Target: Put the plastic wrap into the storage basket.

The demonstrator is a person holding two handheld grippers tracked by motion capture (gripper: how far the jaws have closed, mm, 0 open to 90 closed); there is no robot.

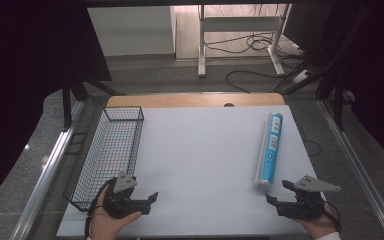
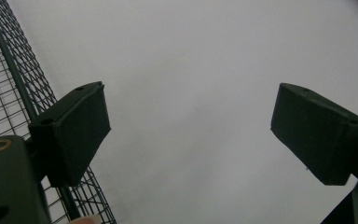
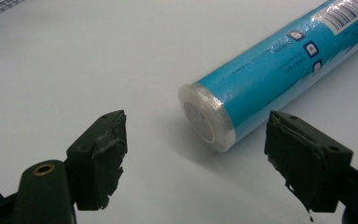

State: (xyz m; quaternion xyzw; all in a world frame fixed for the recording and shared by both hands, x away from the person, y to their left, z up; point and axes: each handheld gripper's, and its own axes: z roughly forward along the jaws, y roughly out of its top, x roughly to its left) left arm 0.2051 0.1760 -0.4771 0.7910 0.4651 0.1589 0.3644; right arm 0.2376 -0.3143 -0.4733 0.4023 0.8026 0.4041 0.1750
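A long blue roll wrapped in clear film lies on the white tabletop at the right, its near end toward me. My right gripper rests just in front of that end, open, with nothing between its jaws. In the right gripper view the roll's capped end sits a little beyond the right gripper. My left gripper lies at the front left, open and empty, beside the near corner of a black wire basket. In the left gripper view the basket's mesh runs along the left of the left gripper.
The wire basket holds nothing that I can see. A wooden strip edges the table's far side. Metal rails flank the table. Beyond it are desk legs and cables on the floor.
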